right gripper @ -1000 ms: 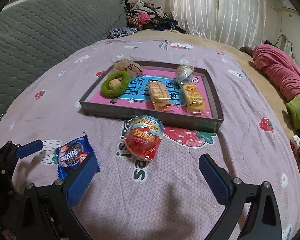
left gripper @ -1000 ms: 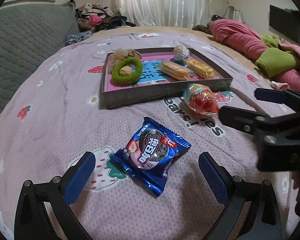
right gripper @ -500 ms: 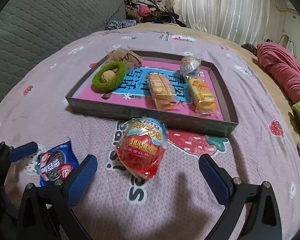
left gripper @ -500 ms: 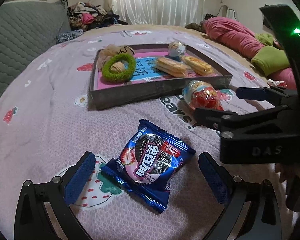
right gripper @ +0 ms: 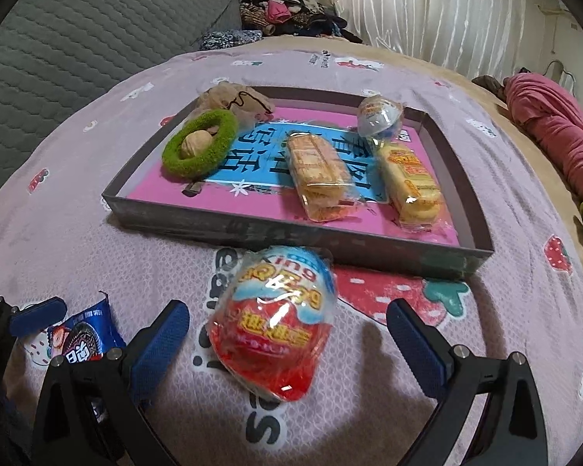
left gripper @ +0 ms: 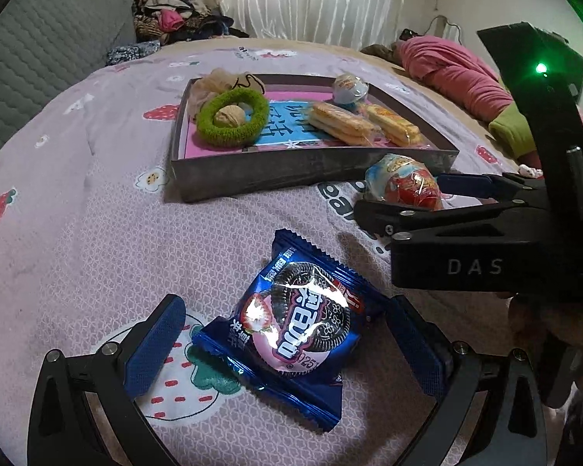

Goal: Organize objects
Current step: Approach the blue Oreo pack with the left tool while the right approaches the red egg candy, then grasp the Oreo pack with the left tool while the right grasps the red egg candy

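Note:
A blue cookie packet [left gripper: 291, 330] lies on the lilac bedspread between the blue pads of my open left gripper [left gripper: 287, 345]. A red egg-shaped candy [right gripper: 276, 322] in clear wrap lies between the pads of my open right gripper [right gripper: 287, 338], just in front of the grey tray [right gripper: 291, 233]. The tray holds a green ring [right gripper: 200, 147] around a walnut, two biscuit packs [right gripper: 316, 176], a small wrapped ball [right gripper: 379, 116] and a beige pouch [right gripper: 233, 99]. In the left wrist view the right gripper [left gripper: 404, 200] straddles the candy [left gripper: 406, 186]. The cookie packet [right gripper: 83, 338] shows at the lower left of the right wrist view.
The bedspread [left gripper: 77, 233] is soft and rumpled with strawberry prints. A grey quilted headboard [right gripper: 77, 39] stands at the left. Piled clothes [right gripper: 283, 11] lie at the far end, and a pink and green blanket [left gripper: 466, 77] lies at the right.
Both grippers have moved forward and lower. The cookie packet now sits between the left pads and the red candy between the right pads. Neither has been gripped.

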`<action>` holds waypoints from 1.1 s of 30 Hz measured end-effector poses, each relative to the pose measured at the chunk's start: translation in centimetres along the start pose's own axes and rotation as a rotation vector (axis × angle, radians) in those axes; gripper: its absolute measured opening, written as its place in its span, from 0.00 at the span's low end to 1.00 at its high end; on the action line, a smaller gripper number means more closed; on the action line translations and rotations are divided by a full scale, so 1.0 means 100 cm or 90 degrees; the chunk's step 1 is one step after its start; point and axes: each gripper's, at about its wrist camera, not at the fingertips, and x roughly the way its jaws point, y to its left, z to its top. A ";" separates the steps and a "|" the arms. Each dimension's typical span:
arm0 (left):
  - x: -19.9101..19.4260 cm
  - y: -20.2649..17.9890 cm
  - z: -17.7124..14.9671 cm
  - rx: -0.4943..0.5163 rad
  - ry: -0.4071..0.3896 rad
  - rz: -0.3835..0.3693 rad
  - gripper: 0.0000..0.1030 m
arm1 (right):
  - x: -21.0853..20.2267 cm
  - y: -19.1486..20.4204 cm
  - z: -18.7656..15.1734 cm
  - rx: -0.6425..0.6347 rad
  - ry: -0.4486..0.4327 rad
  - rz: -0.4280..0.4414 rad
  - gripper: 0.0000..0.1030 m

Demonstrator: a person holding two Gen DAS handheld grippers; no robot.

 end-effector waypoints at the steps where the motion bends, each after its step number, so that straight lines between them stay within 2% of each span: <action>1: 0.000 0.000 0.000 0.000 -0.001 0.000 0.99 | 0.001 0.001 0.000 -0.001 0.001 0.001 0.97; 3: 0.000 -0.001 0.000 0.002 -0.004 -0.002 0.97 | 0.002 0.001 0.000 -0.003 0.001 0.002 0.88; 5: -0.001 -0.002 -0.001 0.004 -0.007 -0.009 0.90 | 0.002 0.000 0.000 0.002 -0.001 0.005 0.80; 8: -0.001 -0.004 -0.002 0.011 -0.007 -0.014 0.87 | 0.003 -0.003 0.001 0.009 0.000 0.012 0.76; 10: -0.002 -0.005 -0.002 0.014 -0.009 -0.014 0.86 | 0.003 -0.003 0.001 0.010 -0.002 0.015 0.68; 11: -0.002 -0.005 -0.002 0.013 -0.008 -0.015 0.84 | 0.002 -0.003 0.001 0.010 -0.004 0.017 0.61; 12: -0.002 -0.005 -0.002 0.013 -0.009 -0.017 0.83 | 0.003 -0.003 0.001 0.011 -0.003 0.018 0.59; 15: -0.003 -0.006 -0.002 0.016 -0.008 -0.019 0.78 | 0.001 -0.004 0.000 0.011 -0.005 0.021 0.58; 17: -0.004 -0.007 -0.001 0.018 -0.008 -0.025 0.66 | -0.002 -0.004 -0.001 0.013 -0.013 0.023 0.58; 20: -0.004 -0.009 -0.002 0.018 -0.008 -0.028 0.61 | -0.007 -0.004 -0.002 0.013 -0.020 0.029 0.58; 23: -0.005 -0.008 -0.002 0.015 -0.007 -0.028 0.57 | -0.013 -0.003 -0.005 0.012 -0.019 0.039 0.58; 33: -0.013 -0.014 -0.005 0.017 -0.009 -0.010 0.55 | -0.045 -0.005 -0.021 0.020 -0.028 0.036 0.58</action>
